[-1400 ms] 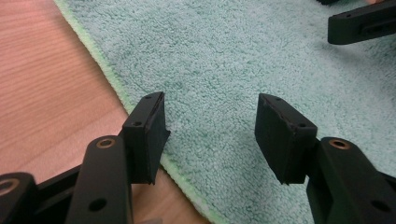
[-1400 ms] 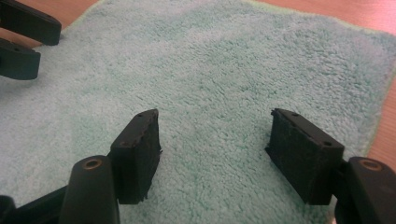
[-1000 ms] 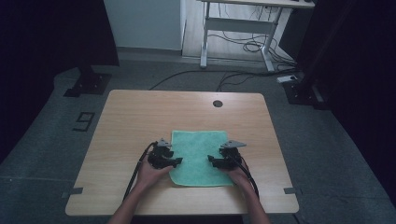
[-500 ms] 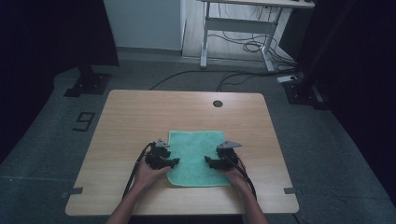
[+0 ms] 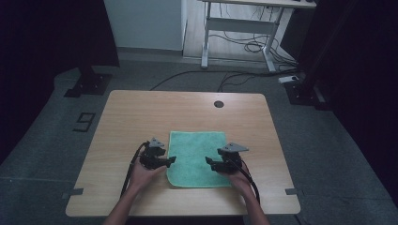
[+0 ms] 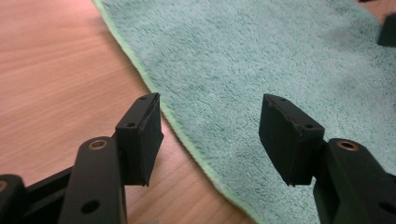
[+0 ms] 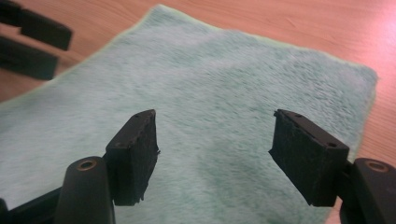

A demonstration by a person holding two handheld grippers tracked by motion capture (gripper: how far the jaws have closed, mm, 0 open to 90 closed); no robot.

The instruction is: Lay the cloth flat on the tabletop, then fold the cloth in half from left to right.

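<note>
A green terry cloth lies flat on the wooden table, near its front edge. My left gripper points right at the cloth's left edge. In the left gripper view the gripper is open and its jaws have just been opening. They straddle the hem of the cloth with the pads off it. My right gripper points left over the cloth's right part. In the right gripper view it stands open just above the cloth, holding nothing.
A round cable hole sits at the table's back middle. Bare wood lies left, right and behind the cloth. On the floor beyond are a white desk frame, loose cables and dark stand bases.
My right gripper has shifted slightly inward over the cloth. The left hand has kept its place at the cloth's left edge.
</note>
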